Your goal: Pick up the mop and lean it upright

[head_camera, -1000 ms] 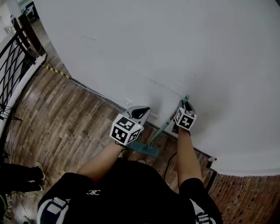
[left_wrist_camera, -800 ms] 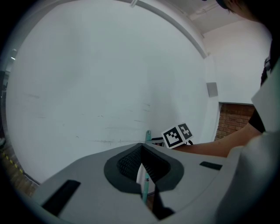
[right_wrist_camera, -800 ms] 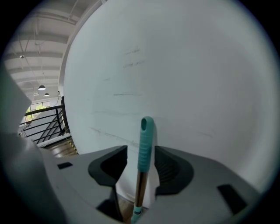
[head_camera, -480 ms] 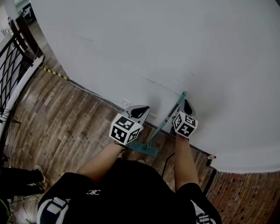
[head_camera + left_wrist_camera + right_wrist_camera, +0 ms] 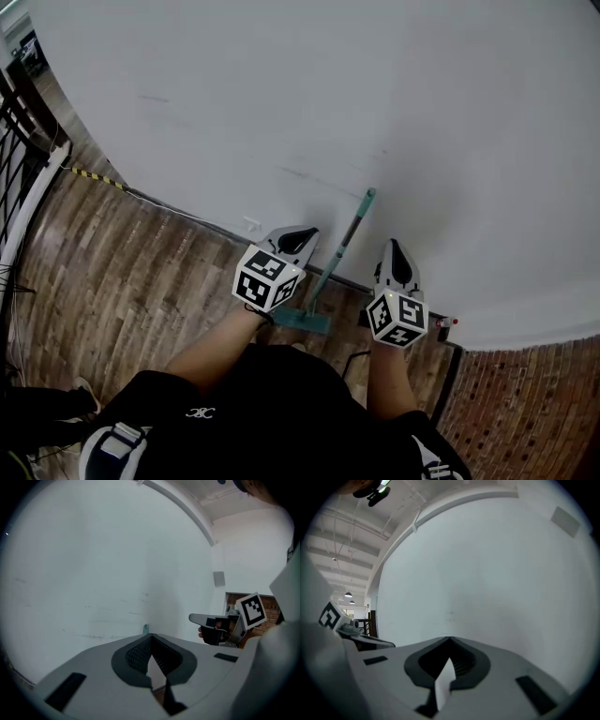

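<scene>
The mop's teal handle (image 5: 343, 244) leans against the white wall (image 5: 281, 103), and its flat head (image 5: 305, 321) rests on the wooden floor at the wall's foot. The handle's tip (image 5: 146, 628) peeks above the jaws in the left gripper view. My left gripper (image 5: 298, 236) hangs just left of the handle, jaws together and empty. To the right of the mop my right gripper (image 5: 394, 251) is drawn back, apart from it and shut on nothing. Each gripper shows in the other's view: the right gripper (image 5: 196, 618) and the left gripper (image 5: 389, 644).
A black railing (image 5: 21, 141) and yellow-black floor tape (image 5: 90, 175) lie far left. A wall socket (image 5: 250, 225) sits low on the wall. A brick wall (image 5: 525, 403) begins at the right, with a small red item (image 5: 451, 322) at its corner. Someone's legs (image 5: 28, 403) stand bottom left.
My right gripper has left the handle's top and pulled back and to the right, jaws now shut and empty. The mop stands steeper against the wall. The left gripper barely shifted.
</scene>
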{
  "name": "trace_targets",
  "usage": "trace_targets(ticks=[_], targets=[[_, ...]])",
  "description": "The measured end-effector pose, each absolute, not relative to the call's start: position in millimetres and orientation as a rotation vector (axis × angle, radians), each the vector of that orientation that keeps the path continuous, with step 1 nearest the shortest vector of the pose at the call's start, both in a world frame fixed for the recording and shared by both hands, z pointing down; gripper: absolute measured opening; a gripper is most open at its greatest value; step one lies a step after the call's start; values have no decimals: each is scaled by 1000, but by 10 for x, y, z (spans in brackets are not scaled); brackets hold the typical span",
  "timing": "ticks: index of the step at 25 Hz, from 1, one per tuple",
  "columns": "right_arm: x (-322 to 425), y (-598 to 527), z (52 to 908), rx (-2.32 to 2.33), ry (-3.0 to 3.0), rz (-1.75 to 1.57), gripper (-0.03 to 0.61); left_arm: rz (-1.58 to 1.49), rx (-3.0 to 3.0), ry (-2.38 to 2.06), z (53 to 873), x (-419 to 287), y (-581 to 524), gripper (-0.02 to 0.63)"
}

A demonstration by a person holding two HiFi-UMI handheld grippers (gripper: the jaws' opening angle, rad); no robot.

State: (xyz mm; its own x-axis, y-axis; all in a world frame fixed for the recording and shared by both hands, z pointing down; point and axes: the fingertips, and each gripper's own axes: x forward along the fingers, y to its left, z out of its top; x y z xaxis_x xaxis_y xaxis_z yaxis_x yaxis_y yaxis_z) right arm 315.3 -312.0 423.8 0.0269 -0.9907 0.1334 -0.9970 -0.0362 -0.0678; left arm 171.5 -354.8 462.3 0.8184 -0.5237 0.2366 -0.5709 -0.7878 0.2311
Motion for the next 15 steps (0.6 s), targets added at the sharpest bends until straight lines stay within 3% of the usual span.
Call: trace_targets(ticks=[15], targets=[[3226,-2853,4375,2221,-2103,269,14,228,2719,-715,4621,2079,-3450,-8]])
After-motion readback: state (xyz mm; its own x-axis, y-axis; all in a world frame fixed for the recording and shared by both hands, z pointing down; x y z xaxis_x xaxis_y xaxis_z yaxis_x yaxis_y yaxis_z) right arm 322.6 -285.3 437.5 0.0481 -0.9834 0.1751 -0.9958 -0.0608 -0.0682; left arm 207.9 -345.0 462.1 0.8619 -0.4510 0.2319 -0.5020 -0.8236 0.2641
